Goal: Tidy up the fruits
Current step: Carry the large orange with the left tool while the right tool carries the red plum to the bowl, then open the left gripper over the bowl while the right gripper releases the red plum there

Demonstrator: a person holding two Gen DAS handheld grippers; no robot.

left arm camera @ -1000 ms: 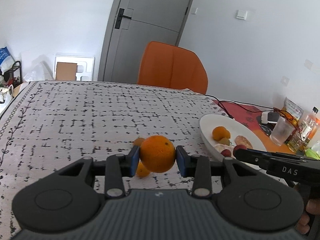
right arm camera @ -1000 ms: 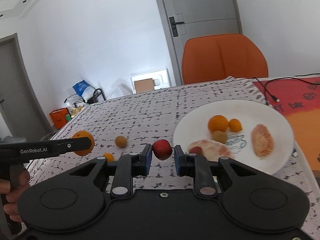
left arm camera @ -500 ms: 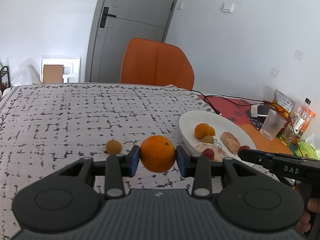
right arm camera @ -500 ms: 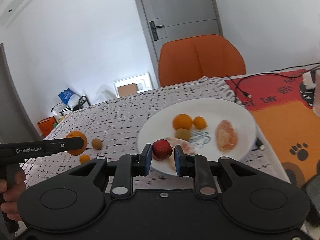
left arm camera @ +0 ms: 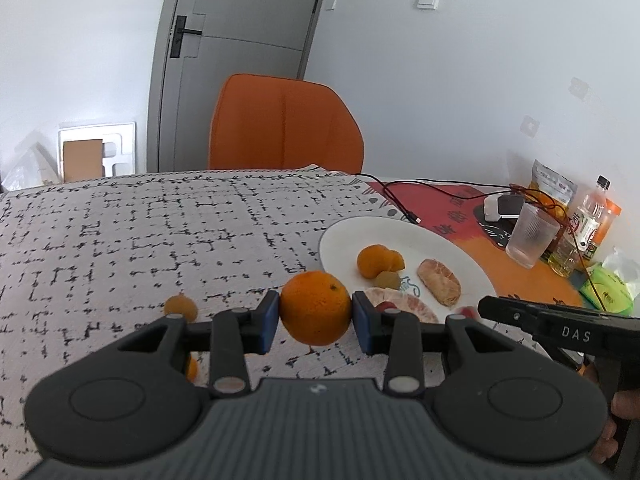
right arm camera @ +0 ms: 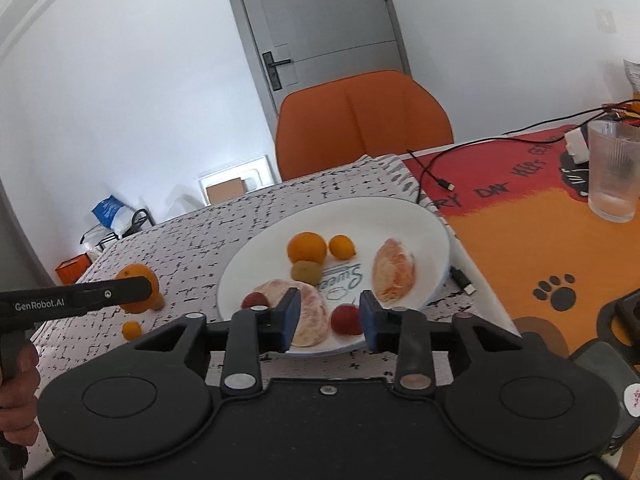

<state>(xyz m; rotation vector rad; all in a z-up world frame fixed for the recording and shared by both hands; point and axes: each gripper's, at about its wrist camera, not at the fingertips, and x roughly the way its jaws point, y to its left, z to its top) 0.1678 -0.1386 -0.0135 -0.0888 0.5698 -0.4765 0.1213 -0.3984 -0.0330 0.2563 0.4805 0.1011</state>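
The left gripper [left arm camera: 315,307] has its blue-padded jaws clamped on a large round orange [left arm camera: 315,307], held above the black-and-white patterned cloth [left arm camera: 160,232] that covers the bench, just left of the wide white plate [left arm camera: 360,236].

The right gripper [right arm camera: 327,315] hangs over the near rim of that white plate [right arm camera: 432,232] with its jaws apart. A small red round fruit [right arm camera: 346,319] lies on the plate between the pads, close to the right one and clear of the left.

On the plate sit a peeled pinkish citrus half [right arm camera: 310,312], a second small red fruit [right arm camera: 255,301], a greenish-brown kiwi [right arm camera: 306,273], a medium orange [right arm camera: 307,247], a small tangerine [right arm camera: 342,247] and a peeled citrus piece [right arm camera: 393,270] standing apart on the right.

On the cloth left of the plate lie a small brownish-orange fruit [left arm camera: 181,307] and a tiny orange fruit [right arm camera: 131,330]. A clear ribbed plastic cup [right arm camera: 614,170] stands on the orange and red mat [right arm camera: 520,240] beyond the plate.
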